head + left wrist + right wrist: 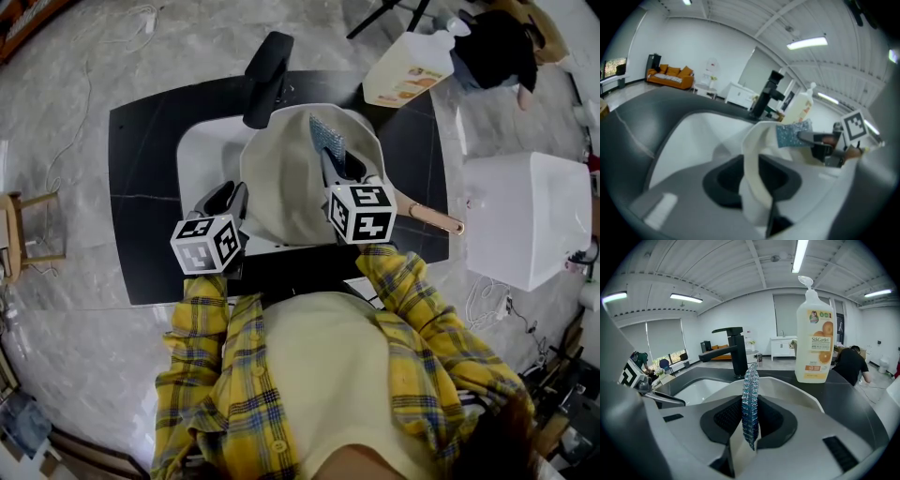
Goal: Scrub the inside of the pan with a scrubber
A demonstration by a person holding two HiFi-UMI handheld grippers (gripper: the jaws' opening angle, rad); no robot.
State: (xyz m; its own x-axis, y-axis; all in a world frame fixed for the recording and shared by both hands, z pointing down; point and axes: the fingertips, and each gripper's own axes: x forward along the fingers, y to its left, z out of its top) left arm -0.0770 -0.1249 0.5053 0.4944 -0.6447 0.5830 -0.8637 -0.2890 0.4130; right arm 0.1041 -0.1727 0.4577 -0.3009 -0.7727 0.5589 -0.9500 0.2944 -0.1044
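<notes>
Cream pan point(281, 183); sparkling blue scrubber point(750, 399); black counter point(150, 197); white sink point(202, 155); yellow plaid sleeve point(422, 314); pan handle point(436, 217) apparently copper-toned.

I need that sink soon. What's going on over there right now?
A person in a yellow plaid shirt is washing a cream pan over the white sink. The left gripper clamps the pan's rim, holding it tilted. The right gripper pinches a blue scrubber inside the pan, near its far rim. A soap bottle stands on the counter.

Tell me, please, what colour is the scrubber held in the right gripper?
The scrubber is a glittery blue-teal, with a sparkly mesh texture; the right gripper view shows it best.
</notes>
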